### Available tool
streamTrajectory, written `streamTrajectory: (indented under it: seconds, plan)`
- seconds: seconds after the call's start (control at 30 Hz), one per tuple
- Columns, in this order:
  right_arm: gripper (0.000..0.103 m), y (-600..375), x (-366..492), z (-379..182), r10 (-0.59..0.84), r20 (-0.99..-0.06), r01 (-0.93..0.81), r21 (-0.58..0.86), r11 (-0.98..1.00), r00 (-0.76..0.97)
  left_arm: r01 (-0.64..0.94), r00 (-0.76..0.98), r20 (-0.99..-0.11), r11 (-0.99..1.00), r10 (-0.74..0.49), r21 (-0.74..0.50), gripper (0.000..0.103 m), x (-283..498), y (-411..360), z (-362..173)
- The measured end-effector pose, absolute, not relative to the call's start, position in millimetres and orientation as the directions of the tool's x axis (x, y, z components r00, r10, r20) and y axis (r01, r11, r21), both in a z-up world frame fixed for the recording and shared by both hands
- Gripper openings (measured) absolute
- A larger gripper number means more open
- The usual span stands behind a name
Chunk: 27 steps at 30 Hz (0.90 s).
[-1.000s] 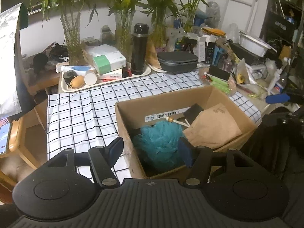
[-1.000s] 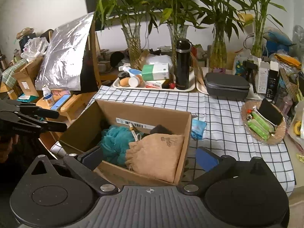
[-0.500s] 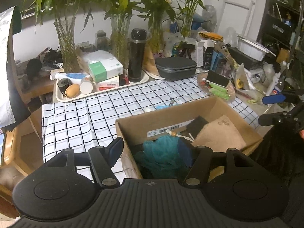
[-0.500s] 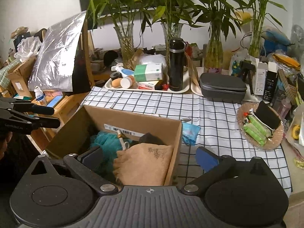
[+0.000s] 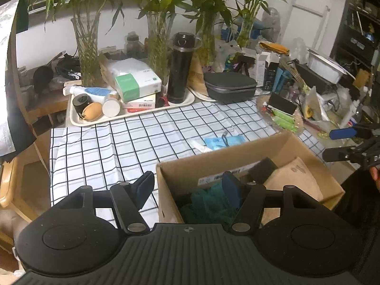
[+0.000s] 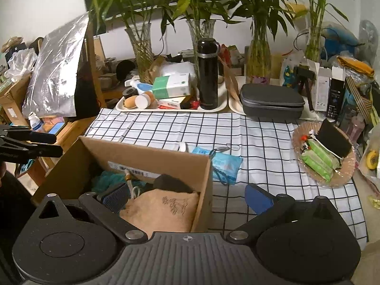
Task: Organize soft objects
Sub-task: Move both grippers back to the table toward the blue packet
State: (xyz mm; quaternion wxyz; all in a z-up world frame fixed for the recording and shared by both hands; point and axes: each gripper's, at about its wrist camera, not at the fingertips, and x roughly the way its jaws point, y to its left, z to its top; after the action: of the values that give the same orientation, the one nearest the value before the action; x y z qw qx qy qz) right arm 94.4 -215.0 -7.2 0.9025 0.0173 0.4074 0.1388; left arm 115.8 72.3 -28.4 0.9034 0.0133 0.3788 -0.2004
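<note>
Cardboard box (image 6: 147, 159), 1 of it, sits open-topped at the near edge of the checked tablecloth (image 6: 237, 130). Inside lie 3 soft things: 1 teal mesh bath pouf (image 5: 209, 204) at the left end, 1 tan cloth pouch (image 6: 163, 210) with a dark printed mark at the right end, and 1 black sponge-like block (image 5: 263, 168) behind the pouch against the far wall. Just behind the box, on the cloth, lies 1 light blue packet (image 6: 224, 163) with a thin cord. Farther right, 1 round woven plate (image 6: 344, 175) carries 2 green packs and 1 black pouch.

Left gripper (image 5: 187, 186) is spread with nothing between its pads: 1 blue pad is over the cloth to the left of the box, the other over the pouf inside it, so the box's left wall runs between the 2 fingers. Right gripper (image 6: 187, 197) is likewise released and empty, 1 pad above the box contents beside the tan pouch, the other over the cloth to the right of the box.

At the back stand 2 cream trays, 1 black flask (image 6: 207, 73), 1 grey zip case (image 6: 270, 102) and 4 glass vases of bamboo.
</note>
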Motion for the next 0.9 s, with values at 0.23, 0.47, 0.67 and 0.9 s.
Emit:
streamTrajectory:
  seconds: [0.23, 0.47, 0.67, 0.9]
  plan:
    - [0.103, -223, 123, -21, 0.282, -0.714, -0.224, 0.177, 0.958, 0.642, 0.369, 0.645, -0.673, 0.919, -0.363, -0.142, 0.062, 139, 72, -32]
    - [0.103, -236, 157, -34, 0.287, -0.677, -0.189, 0.218, 0.958, 0.678, 0.345, 0.645, -0.668, 0.922, -0.370, -0.177, 0.062, 171, 76, -39]
    - [0.103, -243, 179, -48, 0.287, -0.681, -0.162, 0.243, 0.956, 0.674, 0.320, 0.652, -0.665, 0.928, -0.364, -0.194, 0.062, 198, 81, -53]
    - [0.103, -244, 204, -58, 0.275, -0.691, -0.183, 0.206, 0.961, 0.669, 0.347, 0.654, -0.651, 0.917, -0.387, -0.196, 0.062, 224, 86, -65]
